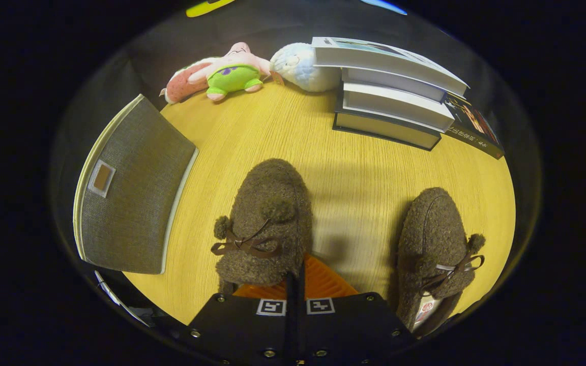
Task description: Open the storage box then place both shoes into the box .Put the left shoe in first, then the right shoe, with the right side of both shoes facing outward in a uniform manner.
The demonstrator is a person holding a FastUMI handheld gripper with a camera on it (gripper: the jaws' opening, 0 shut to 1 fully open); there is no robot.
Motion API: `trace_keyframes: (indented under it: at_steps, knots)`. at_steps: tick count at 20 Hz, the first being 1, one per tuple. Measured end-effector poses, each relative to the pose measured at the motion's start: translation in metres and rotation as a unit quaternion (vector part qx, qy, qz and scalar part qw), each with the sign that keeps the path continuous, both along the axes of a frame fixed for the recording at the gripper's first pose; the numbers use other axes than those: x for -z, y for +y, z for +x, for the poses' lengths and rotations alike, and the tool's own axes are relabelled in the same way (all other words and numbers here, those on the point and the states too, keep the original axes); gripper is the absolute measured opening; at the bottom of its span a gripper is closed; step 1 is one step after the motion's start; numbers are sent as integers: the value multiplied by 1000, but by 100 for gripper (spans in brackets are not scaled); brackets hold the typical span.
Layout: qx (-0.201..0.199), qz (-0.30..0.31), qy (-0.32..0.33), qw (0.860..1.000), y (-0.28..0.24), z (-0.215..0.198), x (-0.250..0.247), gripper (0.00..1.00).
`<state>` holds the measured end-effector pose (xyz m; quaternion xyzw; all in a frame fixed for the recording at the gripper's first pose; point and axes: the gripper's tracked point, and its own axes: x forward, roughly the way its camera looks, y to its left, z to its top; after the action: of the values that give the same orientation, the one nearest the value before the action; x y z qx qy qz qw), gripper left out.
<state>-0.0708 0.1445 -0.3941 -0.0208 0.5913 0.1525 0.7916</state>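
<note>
Gripper view is looking down on a yellow wood-grain desk [354, 173]. Tool [295, 292] is sitting low and centred, fingers pressed together with just a thin seam between them, nothing clamped. Fingertips are meeting right at the heel end of the near shoe [267, 223]; whether they are actually touching the fleece cannot be told.

That shoe is a brown fuzzy slipper lying flat on the desk, toe pointing away from the tool, brown lace bow and pompoms on its upper. Second shoe [435, 244] is matching, lying to the right of the tool and well apart from the first, also toe away, with a bow and a pompom on its outer side and a label showing at its heel opening.

Storage box [130, 188] is sitting to the left of the near shoe, grey woven fabric with a pale trim and a small tag window on the face. Lid is looking closed.

Beyond the shoes, at the far edge of the desk: a pink and green plush toy [227, 73], a white fluffy plush [300, 66] just beside it, and a stack of books [394, 96] to the right, the white plush touching the stack's left end. Lowest book is sticking out to the right under the others.
</note>
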Motion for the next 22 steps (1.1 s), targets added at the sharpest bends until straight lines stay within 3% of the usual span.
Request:
trace_keyframes:
  at_steps: [11,17,22]
  knots:
    - [36,32,-39,998,23,22,-95,0]
    - [55,68,-64,994,63,33,-163,0]
    - [29,98,-86,991,122,46,-207,0]
